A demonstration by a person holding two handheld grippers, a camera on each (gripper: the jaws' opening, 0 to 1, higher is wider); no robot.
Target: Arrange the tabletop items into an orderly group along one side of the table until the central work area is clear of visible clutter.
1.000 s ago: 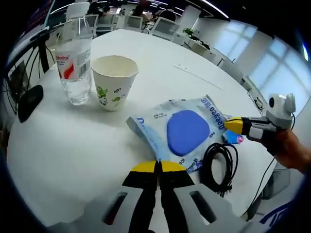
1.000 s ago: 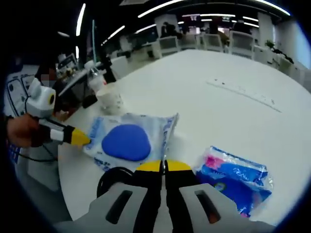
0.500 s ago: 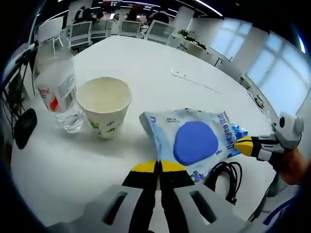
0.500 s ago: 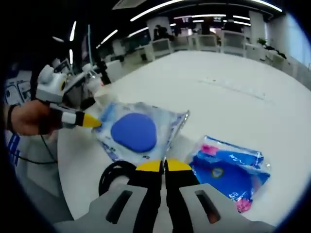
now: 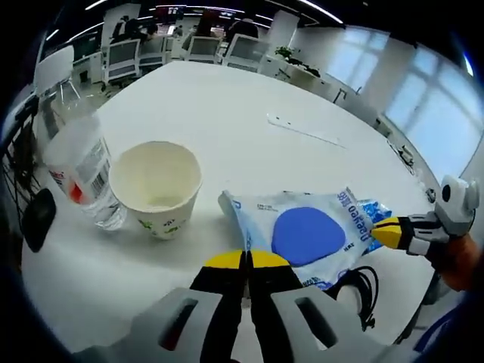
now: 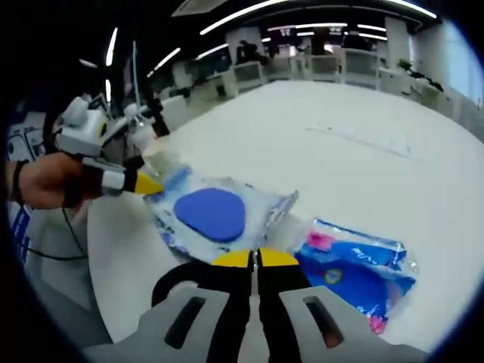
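One empty paper cup (image 5: 156,188), beside water bottle (image 5: 78,164), wipes pack (image 5: 305,235) nearby

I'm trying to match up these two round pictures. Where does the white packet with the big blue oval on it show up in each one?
Left gripper view: the white packet lies right of centre, just right of the paper cup.
Right gripper view: the same packet lies left of centre, above the closed yellow-tipped jaws.
Shared landmark: the black cable coil beside the packet, at lower left in the right gripper view.
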